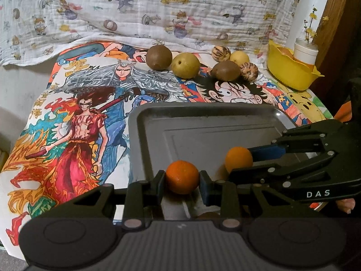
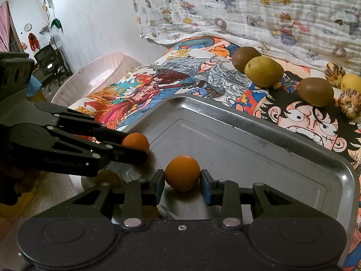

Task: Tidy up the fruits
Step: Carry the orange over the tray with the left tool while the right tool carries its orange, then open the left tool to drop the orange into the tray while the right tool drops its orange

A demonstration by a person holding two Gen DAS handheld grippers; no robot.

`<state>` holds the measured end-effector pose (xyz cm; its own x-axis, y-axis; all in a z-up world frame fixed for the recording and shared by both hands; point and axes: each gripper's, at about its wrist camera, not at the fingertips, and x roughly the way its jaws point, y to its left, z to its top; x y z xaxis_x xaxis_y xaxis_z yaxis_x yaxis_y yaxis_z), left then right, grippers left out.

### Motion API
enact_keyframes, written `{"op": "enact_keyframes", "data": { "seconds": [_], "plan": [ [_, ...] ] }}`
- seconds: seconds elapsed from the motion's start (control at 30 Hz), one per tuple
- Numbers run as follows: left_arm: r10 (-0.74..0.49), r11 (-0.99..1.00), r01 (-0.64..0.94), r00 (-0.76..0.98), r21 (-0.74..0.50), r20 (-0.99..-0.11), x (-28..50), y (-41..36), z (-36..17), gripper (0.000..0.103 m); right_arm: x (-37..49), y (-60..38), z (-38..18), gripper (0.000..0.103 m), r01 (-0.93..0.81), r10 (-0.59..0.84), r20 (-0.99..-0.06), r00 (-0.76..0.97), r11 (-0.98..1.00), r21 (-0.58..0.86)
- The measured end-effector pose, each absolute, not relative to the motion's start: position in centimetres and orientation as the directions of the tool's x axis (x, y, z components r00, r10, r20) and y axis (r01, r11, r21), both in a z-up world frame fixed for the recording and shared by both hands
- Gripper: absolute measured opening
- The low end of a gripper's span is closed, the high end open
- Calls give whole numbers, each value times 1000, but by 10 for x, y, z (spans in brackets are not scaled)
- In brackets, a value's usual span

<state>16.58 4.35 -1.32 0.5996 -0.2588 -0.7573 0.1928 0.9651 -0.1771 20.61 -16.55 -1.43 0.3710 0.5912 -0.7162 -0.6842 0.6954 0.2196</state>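
Note:
My left gripper [image 1: 182, 179] is shut on a small orange [image 1: 182, 177] over the near edge of the grey metal tray [image 1: 203, 122]. My right gripper [image 2: 182, 178] is shut on a second small orange [image 2: 182, 172] over the same tray [image 2: 248, 140]. Each gripper shows in the other's view: the right one [image 1: 242, 158] with its orange [image 1: 238, 159], the left one [image 2: 135, 148] with its orange [image 2: 136, 141]. Beyond the tray lie two kiwis [image 1: 158, 57], a green-yellow pear [image 1: 185, 65], a yellow fruit [image 1: 239, 57] and two striped round fruits [image 1: 221, 53].
The table carries colourful cartoon drawings [image 1: 74, 122] and a printed cloth [image 1: 158, 9] at the back. A yellow bowl [image 1: 291, 72] with a white cup [image 1: 305, 53] stands at the far right. A pale pink basket [image 2: 94, 79] sits left of the table.

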Motion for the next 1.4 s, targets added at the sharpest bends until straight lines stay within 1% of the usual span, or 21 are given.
{"op": "enact_keyframes", "data": {
  "seconds": [0.2, 0.27, 0.33, 0.47, 0.5, 0.53, 0.57, 0.63, 0.7, 0.73, 0.8, 0.83, 0.9, 1.03, 1.23, 1.4],
  "plan": [
    [-266, 963, 195, 596, -184, -757, 165, 43, -13, 35, 206, -165, -15, 39, -683, 588, -721, 368, 697, 220],
    [-272, 962, 194, 594, -193, -757, 166, 43, -13, 40, 206, -166, -15, 39, -680, 591, -719, 366, 697, 226],
    [-275, 961, 191, 592, -199, -758, 165, 44, -13, 47, 206, -167, -13, 41, -677, 592, -717, 368, 699, 229],
    [-261, 965, 182, 610, -188, -748, 162, 44, -8, 49, 204, -172, -7, 47, -670, 595, -708, 380, 705, 233],
    [-262, 965, 181, 616, -190, -743, 160, 45, -5, 51, 204, -174, -5, 49, -668, 596, -705, 384, 707, 233],
    [-261, 965, 180, 624, -191, -737, 158, 45, -3, 56, 203, -176, -3, 51, -665, 597, -701, 390, 709, 234],
    [-260, 966, 179, 631, -190, -731, 157, 45, -1, 60, 202, -178, -1, 55, -662, 598, -698, 394, 711, 236],
    [-249, 968, 173, 650, -179, -718, 152, 44, 5, 78, 199, -183, 4, 62, -656, 602, -689, 403, 715, 241],
    [-239, 971, 168, 664, -170, -709, 147, 43, 10, 88, 196, -188, 9, 76, -652, 604, -681, 413, 719, 242],
    [-238, 971, 168, 668, -169, -705, 145, 43, 12, 90, 194, -191, 12, 79, -651, 604, -678, 418, 720, 241],
    [-238, 971, 168, 668, -169, -705, 141, 43, 15, 95, 189, -197, 17, 89, -648, 603, -674, 426, 724, 238],
    [-233, 972, 163, 668, -166, -706, 138, 43, 17, 98, 187, -201, 20, 91, -647, 603, -673, 428, 724, 238],
    [-225, 974, 160, 666, -158, -711, 133, 43, 19, 99, 183, -208, 24, 99, -642, 604, -674, 427, 727, 244],
    [-228, 973, 169, 653, -155, -722, 124, 44, 23, 102, 174, -225, 33, 102, -632, 586, -681, 439, 740, 229],
    [-268, 962, 210, 599, -175, -754, 116, 42, 26, 102, 170, -247, 32, 102, -604, 526, -727, 441, 773, 193],
    [-262, 959, 242, 574, -145, -776, 112, 35, 28, 102, 174, -263, 28, 102, -574, 486, -755, 441, 799, 180]
  ]
}}
